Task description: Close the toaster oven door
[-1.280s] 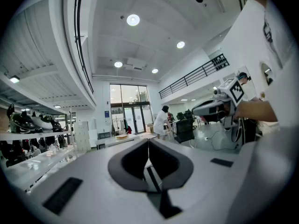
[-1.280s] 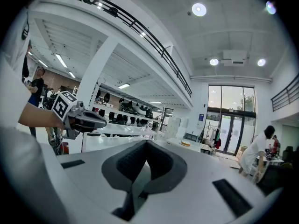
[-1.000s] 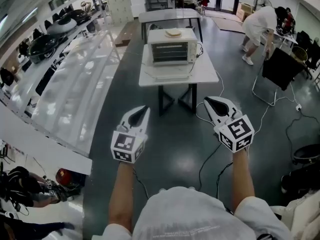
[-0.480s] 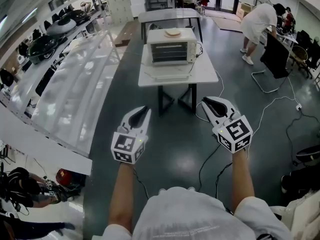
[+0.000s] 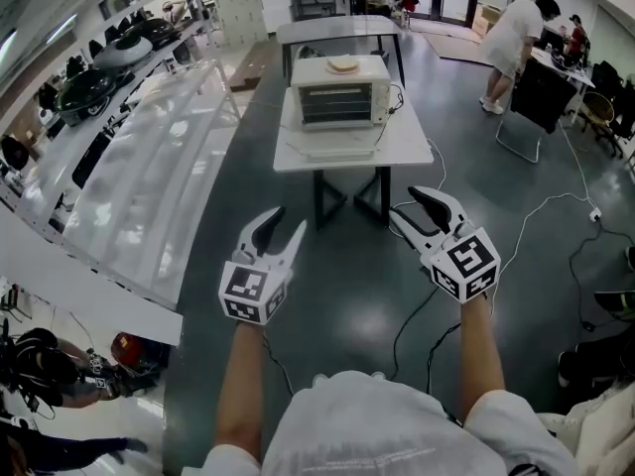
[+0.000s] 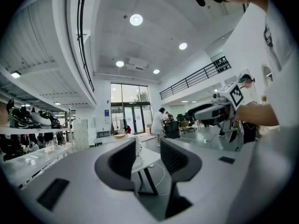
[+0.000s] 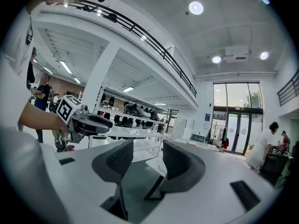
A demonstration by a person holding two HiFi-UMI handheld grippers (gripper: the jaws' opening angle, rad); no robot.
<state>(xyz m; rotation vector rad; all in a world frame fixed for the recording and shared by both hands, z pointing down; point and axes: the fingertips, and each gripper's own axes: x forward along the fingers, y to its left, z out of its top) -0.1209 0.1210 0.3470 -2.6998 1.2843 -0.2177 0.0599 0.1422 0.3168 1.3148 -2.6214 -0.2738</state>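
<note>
toaster oven door: stiff, probably light, lift by front edge | left gripper, right gripper: fingers just opened, empty

Landmark: the white table that bears the toaster oven.
Near side of the table: we see bare dark floor right up to its edge.
Front of the tabletop: the lowered door juts toward us across the middle, with bare tabletop on either side of it.
Above the oven: open air, though a flat round thing lies on its roof.
Left of the table: a narrow strip of floor, then a long glossy counter walls us in.
Right of the table: open floor crossed by cables. A chair and a person stand well apart from it.
Behind the table: a second table stands near.
</note>
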